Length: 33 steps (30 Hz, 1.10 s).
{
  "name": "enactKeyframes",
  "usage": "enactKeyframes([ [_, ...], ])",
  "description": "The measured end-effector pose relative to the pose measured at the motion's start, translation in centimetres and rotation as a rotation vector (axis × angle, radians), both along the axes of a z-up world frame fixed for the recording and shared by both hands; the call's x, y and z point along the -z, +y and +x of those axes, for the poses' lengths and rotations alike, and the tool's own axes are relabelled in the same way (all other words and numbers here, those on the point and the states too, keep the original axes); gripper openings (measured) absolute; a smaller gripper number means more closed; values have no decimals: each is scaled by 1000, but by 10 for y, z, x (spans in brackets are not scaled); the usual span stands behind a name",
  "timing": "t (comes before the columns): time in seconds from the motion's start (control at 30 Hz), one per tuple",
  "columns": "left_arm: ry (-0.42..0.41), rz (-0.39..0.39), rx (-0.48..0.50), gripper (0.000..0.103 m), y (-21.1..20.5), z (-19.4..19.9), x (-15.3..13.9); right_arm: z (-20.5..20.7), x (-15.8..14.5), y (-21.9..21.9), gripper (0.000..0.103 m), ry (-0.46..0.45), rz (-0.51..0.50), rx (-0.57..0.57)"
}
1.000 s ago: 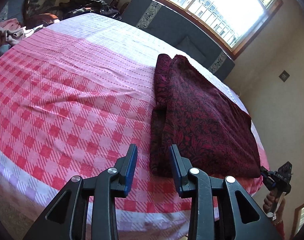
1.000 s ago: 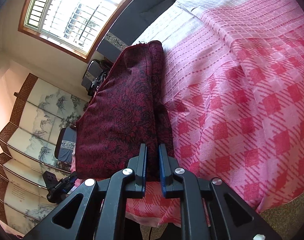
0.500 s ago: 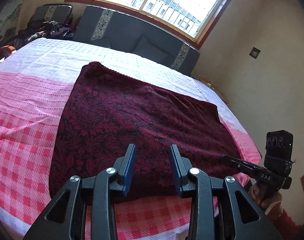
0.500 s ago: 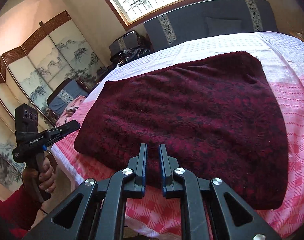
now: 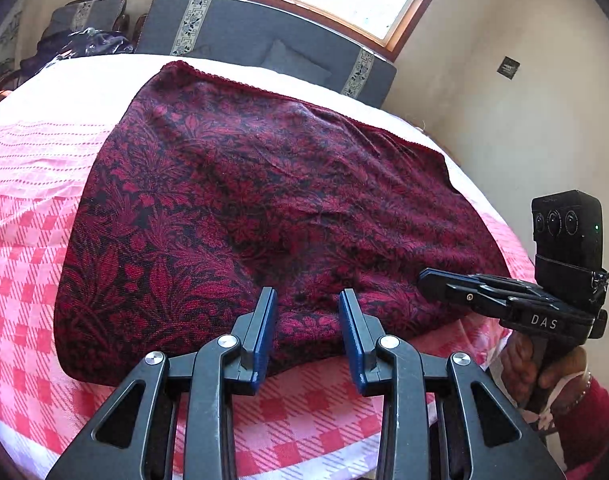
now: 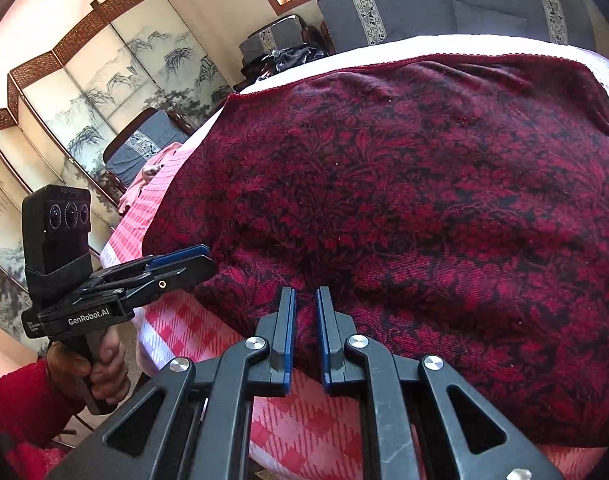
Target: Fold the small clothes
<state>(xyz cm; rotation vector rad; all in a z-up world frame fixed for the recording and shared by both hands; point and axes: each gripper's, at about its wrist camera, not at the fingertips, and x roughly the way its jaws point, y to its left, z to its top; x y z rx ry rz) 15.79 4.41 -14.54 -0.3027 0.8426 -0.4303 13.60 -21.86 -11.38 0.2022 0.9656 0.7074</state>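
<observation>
I have swung both grippers round from the cloth's [image 5: 272, 208] side to its near edge, just ahead of the left gripper's [image 5: 307, 322] part-open, empty jaws and the right gripper's [image 6: 305, 320] narrow, empty jaws, ready for 1 more fold.

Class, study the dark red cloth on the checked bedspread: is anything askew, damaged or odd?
Nothing stands out. The dark red cloth lies flat and roughly square on the checked bedspread, with only slight ripples near its far edge. No tears or stains are visible.
</observation>
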Motion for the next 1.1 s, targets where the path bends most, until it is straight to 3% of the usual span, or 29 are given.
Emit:
enactKeyframes([
  [0.17, -96, 3, -93, 34, 19, -3, -21, 3, -23, 24, 12, -62, 67, -62],
  [0.3, -21, 14, -142, 34, 34, 0, 0, -2, -18, 65, 11, -70, 64, -156],
  [0.4, 10, -50, -156, 34, 48, -4, 18, -12, 5, 93, 10, -45, -62, -215],
  [0.47, 11, -65, -152, 33, 50, -5, 19, -15, 10, 93, 10, -62, -51, -212],
  [0.57, 25, -60, -145, 33, 53, 1, 9, -6, 4, 83, 9, 0, -9, -208],
  [0.67, -23, -79, -148, 33, 58, 10, -14, 5, -21, 64, 9, -47, 31, -163],
  [0.87, -67, -111, -139, 34, 57, 73, -44, 70, -54, 20, 9, -99, -23, 19],
  [0.97, -47, -107, -145, 36, 54, 116, -43, 114, -55, 10, 9, -69, -51, 98],
  [1.1, 24, -63, -213, 36, 59, 162, -18, 152, -34, -6, 9, 8, -70, 173],
])
